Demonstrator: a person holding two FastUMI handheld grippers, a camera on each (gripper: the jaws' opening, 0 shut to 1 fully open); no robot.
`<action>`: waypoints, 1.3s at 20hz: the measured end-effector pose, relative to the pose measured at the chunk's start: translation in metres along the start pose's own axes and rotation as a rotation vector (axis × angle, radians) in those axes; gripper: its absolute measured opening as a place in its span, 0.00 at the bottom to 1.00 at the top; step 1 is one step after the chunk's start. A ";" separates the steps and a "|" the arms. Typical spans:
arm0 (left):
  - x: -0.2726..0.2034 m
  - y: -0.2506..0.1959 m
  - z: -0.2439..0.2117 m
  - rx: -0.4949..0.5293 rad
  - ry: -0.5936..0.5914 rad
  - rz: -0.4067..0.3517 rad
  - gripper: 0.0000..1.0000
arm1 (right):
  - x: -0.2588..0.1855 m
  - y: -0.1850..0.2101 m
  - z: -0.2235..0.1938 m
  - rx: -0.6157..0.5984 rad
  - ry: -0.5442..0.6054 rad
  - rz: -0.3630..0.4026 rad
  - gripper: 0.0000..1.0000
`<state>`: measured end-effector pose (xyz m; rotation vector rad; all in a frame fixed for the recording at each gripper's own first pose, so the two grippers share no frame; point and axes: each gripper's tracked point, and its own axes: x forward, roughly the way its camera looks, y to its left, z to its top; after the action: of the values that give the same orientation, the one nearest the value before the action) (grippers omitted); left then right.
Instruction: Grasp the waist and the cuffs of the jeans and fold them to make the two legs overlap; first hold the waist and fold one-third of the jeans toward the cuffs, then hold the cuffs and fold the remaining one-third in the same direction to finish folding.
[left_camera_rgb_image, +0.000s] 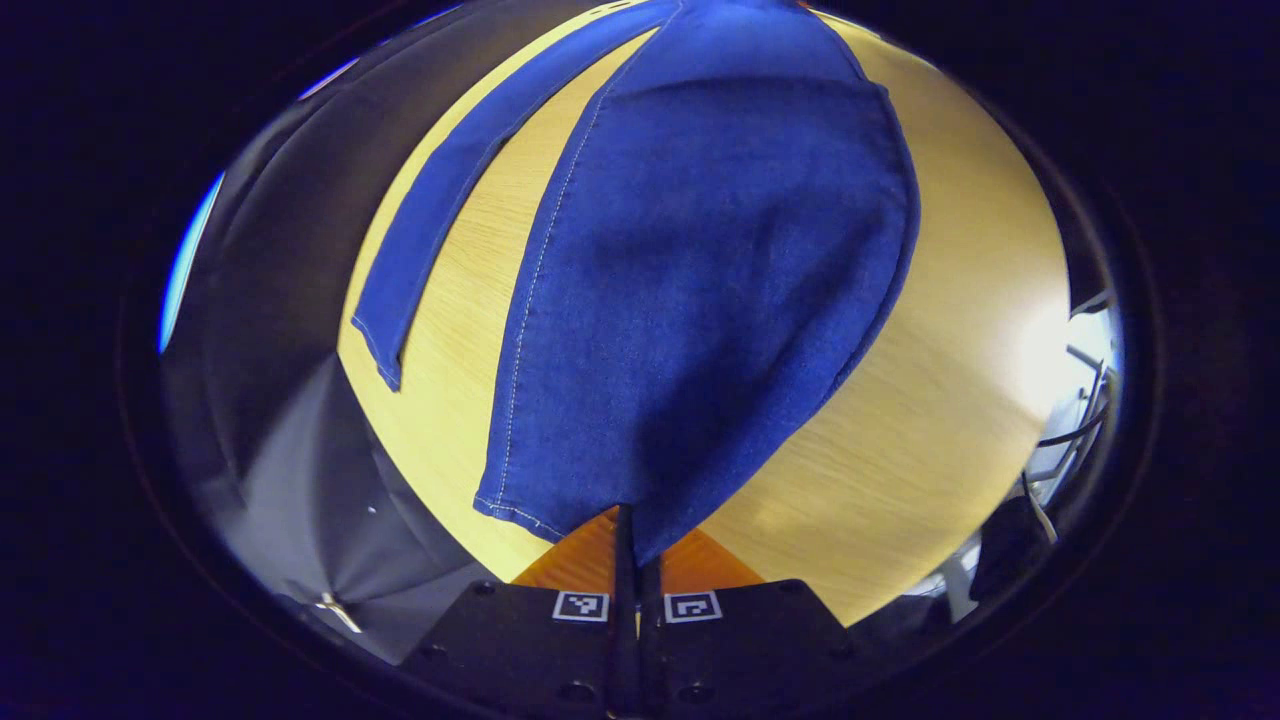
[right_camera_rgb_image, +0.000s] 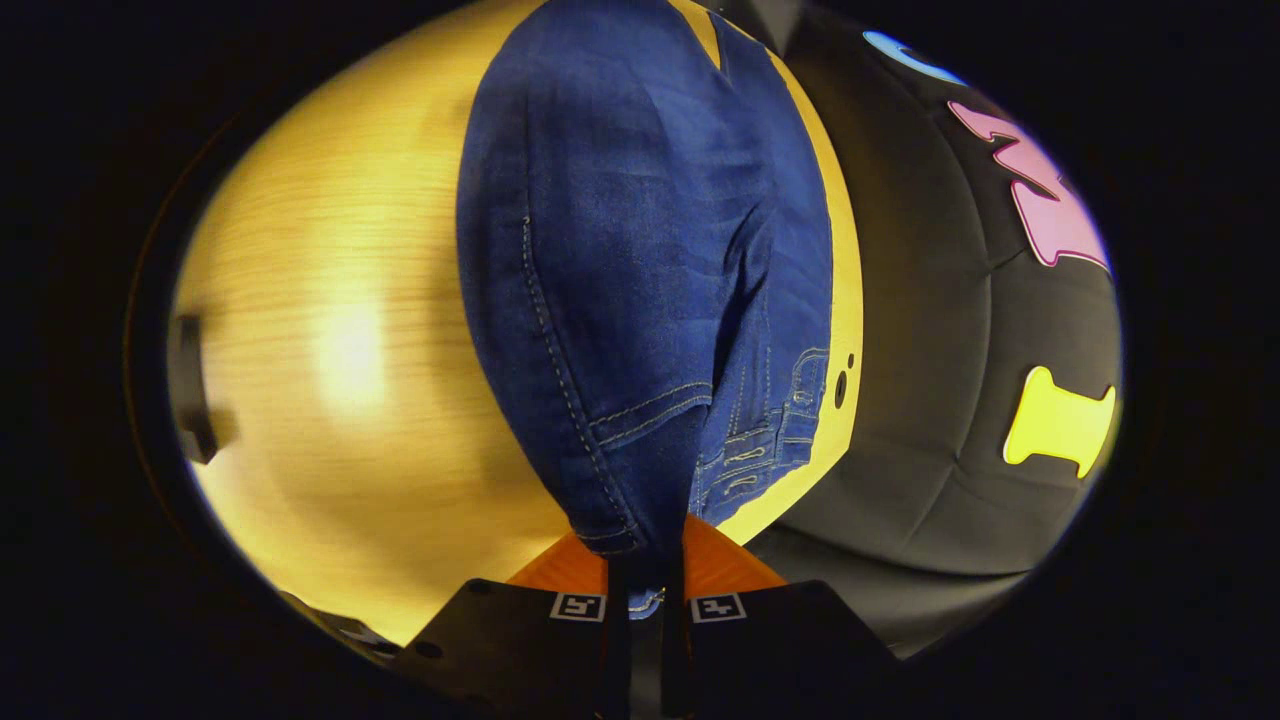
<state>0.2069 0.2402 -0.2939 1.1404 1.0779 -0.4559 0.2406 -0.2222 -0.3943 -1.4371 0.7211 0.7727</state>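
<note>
Blue denim jeans (left_camera_rgb_image: 700, 260) stretched lengthwise between both tongs, lifted above the pale wooden tabletop (left_camera_rgb_image: 930, 400). Left tongs (left_camera_rgb_image: 632, 560) pinched shut on one cuff; other leg (left_camera_rgb_image: 450, 200) lies flat, off to the side. Right tongs (right_camera_rgb_image: 645, 580) clamped on the waistband. Long axis runs tongs to tongs.

Light wooden table (left_camera_rgb_image: 930, 400), blue jeans (left_camera_rgb_image: 700, 280) spread across it, one leg lying flat.

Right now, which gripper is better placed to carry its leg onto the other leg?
Left, probably: left gripper clamps one cuff of the jeans, the other leg flat alongside. Right gripper holds the waist.
</note>
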 end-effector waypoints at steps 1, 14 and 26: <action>-0.005 0.001 0.001 0.008 -0.008 -0.017 0.06 | -0.009 -0.007 0.001 -0.005 -0.003 -0.008 0.16; -0.050 0.159 0.107 -0.247 -0.091 -0.266 0.06 | 0.002 -0.199 0.040 0.359 -0.096 0.042 0.15; 0.068 0.329 0.209 -0.769 -0.172 -0.021 0.15 | 0.043 -0.290 0.031 1.315 0.131 0.006 0.24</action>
<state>0.5845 0.1993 -0.1843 0.4018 0.9824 -0.1204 0.5019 -0.1857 -0.2625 -0.2754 1.0374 0.0790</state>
